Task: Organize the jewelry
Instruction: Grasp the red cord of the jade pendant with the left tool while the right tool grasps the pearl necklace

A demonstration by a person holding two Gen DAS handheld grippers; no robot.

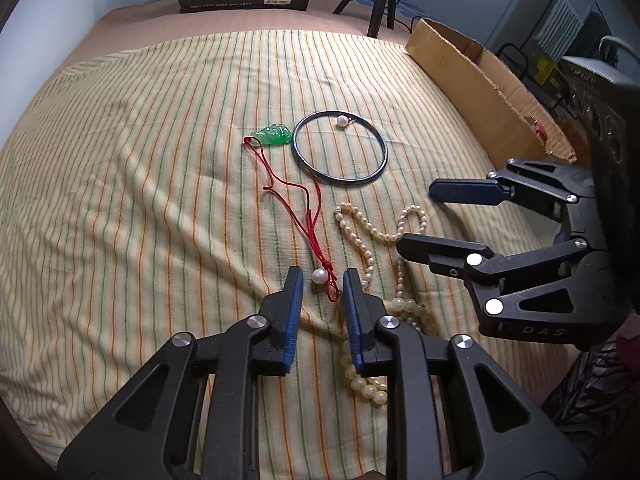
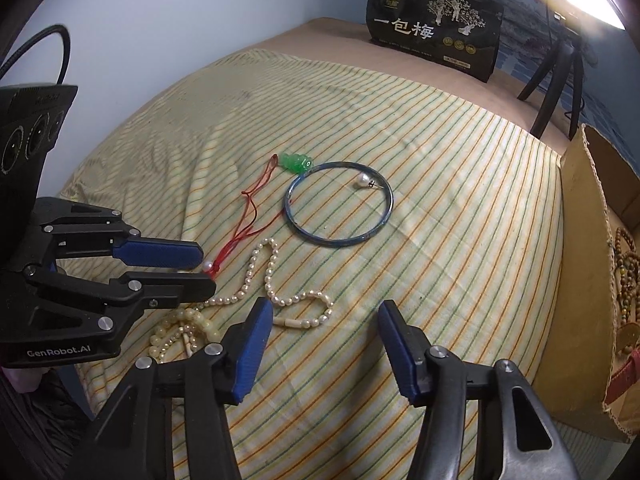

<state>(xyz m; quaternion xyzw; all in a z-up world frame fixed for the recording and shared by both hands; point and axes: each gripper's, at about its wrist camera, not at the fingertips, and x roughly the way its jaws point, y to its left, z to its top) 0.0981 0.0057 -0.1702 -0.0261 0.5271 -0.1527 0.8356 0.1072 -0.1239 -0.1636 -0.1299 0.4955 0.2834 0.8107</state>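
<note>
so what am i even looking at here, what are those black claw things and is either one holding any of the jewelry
They are hand-held grippers, each carrying its own fisheye camera; each picture looks along one pair of fingers. On the striped cloth lie a green pendant on a red cord, a dark bangle, a pearl earring and pearl strands. The left gripper straddles the cord's white bead without gripping it. The right gripper is open and empty.

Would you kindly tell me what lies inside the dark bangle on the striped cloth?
Inside the dark bangle lies one pearl earring, close to the far rim. Otherwise only striped cloth shows within the ring; nothing covers it.
</note>
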